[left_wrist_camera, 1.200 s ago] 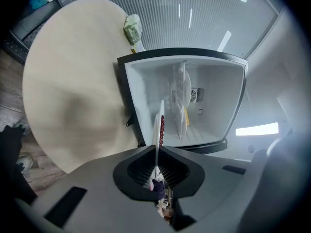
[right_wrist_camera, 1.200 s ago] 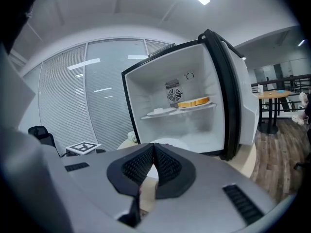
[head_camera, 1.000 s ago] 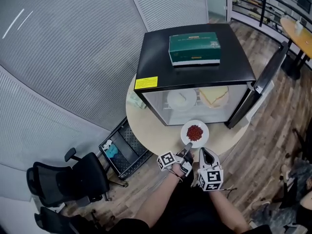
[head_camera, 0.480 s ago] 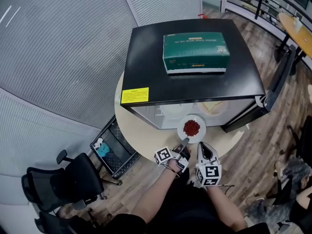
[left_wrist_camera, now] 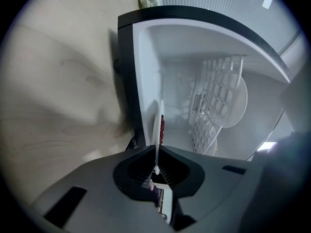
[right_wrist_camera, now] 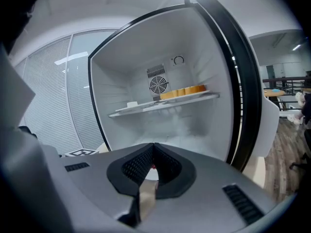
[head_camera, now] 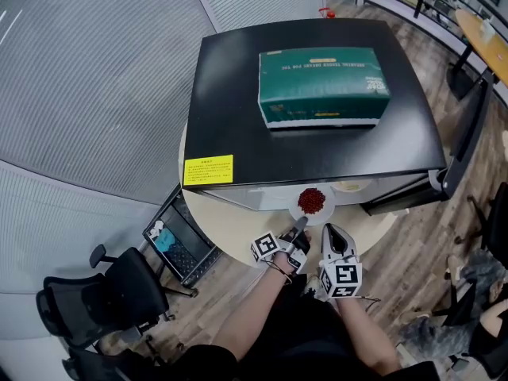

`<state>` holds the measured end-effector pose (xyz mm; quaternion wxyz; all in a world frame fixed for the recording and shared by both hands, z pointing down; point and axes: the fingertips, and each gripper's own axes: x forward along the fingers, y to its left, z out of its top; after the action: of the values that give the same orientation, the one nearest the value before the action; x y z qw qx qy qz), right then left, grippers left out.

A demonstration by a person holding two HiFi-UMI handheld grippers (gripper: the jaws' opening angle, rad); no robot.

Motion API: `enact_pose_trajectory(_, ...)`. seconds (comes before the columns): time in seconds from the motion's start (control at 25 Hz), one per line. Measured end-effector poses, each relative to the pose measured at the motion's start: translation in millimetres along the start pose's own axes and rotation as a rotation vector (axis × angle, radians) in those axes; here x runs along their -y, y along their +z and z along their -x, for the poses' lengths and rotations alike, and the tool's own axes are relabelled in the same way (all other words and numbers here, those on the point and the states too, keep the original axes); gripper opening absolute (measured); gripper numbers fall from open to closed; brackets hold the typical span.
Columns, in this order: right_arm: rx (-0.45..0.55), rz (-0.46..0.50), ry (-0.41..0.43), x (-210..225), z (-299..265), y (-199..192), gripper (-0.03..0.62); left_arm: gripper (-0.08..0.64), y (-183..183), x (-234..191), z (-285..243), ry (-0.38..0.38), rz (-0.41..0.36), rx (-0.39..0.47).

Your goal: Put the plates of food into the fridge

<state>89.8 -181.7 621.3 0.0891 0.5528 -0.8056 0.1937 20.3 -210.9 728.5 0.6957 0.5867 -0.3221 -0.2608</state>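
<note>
An office, by the look: black swivel chairs (head_camera: pixel 83 308) near left, slatted blinds (head_camera: pixel 87 78) over the walls, wood-plank floor (head_camera: pixel 413 252), a mini fridge (head_camera: pixel 238 94) on a round bench (head_camera: pixel 230 221).
</note>
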Motion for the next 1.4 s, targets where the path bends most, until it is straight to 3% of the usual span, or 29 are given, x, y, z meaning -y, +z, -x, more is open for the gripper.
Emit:
enact_pose_trajectory(0.36,-0.012,-0.007,-0.005,7,-8,0,0.009,0.02,19,1,-19,0.004,0.048,0.03)
enact_pose_trajectory(0.84,-0.008,-0.02,-0.003,8,-4,-2,0.009,0.021,18,5,-28,-0.085,0.161,0.05)
enact_pose_trajectory(1.16,-0.01,-0.031,-0.01,4,-2,-8,0.009,0.032,17,7,-21,-0.102,0.168,0.063)
enact_pose_trajectory(1.28,-0.009,-0.028,-0.014,7,0,-9,0.009,0.044,16,7,-14,-0.096,0.142,0.059)
enact_pose_trajectory(1.4,-0.009,-0.032,-0.023,10,4,-10,0.009,0.044,5,12,-5,-0.089,0.081,0.003)
